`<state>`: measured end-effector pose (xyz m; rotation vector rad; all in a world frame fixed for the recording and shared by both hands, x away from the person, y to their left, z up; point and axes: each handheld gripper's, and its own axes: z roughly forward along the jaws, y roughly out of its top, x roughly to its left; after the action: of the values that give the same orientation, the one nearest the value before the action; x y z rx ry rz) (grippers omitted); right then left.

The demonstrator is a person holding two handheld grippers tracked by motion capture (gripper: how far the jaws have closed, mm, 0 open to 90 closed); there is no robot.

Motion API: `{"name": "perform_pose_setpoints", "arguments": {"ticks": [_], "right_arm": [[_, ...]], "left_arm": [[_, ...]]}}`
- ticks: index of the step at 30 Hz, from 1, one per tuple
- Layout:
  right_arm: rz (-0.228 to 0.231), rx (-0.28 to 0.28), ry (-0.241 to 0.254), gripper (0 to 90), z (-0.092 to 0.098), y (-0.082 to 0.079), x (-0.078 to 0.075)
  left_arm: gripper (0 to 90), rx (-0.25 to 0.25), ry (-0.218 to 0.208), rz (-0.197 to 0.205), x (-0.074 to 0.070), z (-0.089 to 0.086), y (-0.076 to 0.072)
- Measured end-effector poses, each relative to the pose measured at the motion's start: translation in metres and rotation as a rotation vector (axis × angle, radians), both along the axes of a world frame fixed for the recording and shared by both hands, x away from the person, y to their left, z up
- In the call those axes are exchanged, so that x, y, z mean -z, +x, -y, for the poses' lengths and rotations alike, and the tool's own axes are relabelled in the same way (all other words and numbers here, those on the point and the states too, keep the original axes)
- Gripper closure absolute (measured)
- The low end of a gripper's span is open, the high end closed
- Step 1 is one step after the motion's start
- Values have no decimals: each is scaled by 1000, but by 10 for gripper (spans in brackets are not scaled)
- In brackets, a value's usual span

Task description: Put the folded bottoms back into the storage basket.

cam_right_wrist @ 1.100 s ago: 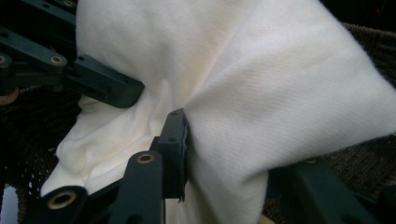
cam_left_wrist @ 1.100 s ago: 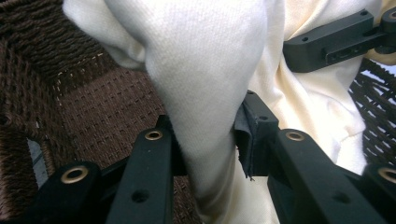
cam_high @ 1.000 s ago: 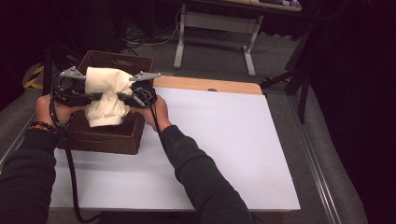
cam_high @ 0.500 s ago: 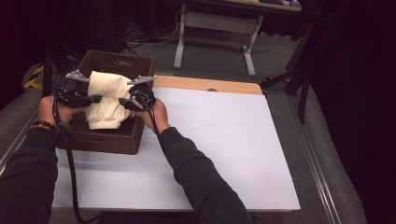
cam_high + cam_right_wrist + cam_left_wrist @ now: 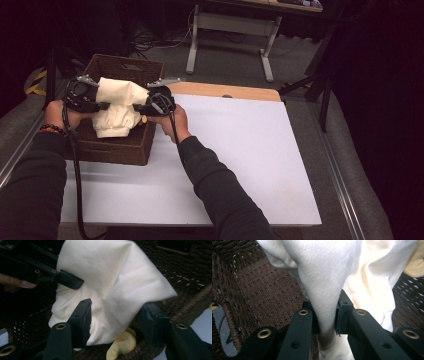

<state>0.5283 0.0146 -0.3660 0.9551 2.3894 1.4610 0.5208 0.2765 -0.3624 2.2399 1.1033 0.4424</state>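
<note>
Cloth (image 5: 119, 102) hangs over the wicker basket (image 5: 115, 147); our left gripper (image 5: 327, 315) pinches it, our right gripper (image 5: 115, 312) has just been opening, jaws spread around it. Next we judge: lower it in

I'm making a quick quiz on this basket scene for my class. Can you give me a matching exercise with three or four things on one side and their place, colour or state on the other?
Things:
1. white cloth
2. wicker basket
3. left gripper
4. right gripper

Descriptions:
A. dark brown, standing at the table's left edge
B. jaws pinched on a fold of fabric
C. cream-coloured, hanging over the basket
D. jaws apart, just opening, with fabric loose between them

Pairs: 1-C, 2-A, 3-B, 4-D
</note>
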Motion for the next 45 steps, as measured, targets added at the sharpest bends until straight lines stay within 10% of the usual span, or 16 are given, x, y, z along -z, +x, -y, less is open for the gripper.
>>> {"name": "perform_pose_setpoints", "arguments": {"ticks": [16,27,35,45], "right_arm": [[169,38,-54,439,89,-50,-13],[236,62,-140,452,165,-92,-3],[256,108,-124,447,212,-123,7],[250,116,-112,418,243,-157,30]], "left_arm": [[779,-72,102,-36,17,10,23],[703,-207,140,42,8,3,14],[794,-162,154,88,-1,16,8],[847,-41,179,22,7,46,12]]}}
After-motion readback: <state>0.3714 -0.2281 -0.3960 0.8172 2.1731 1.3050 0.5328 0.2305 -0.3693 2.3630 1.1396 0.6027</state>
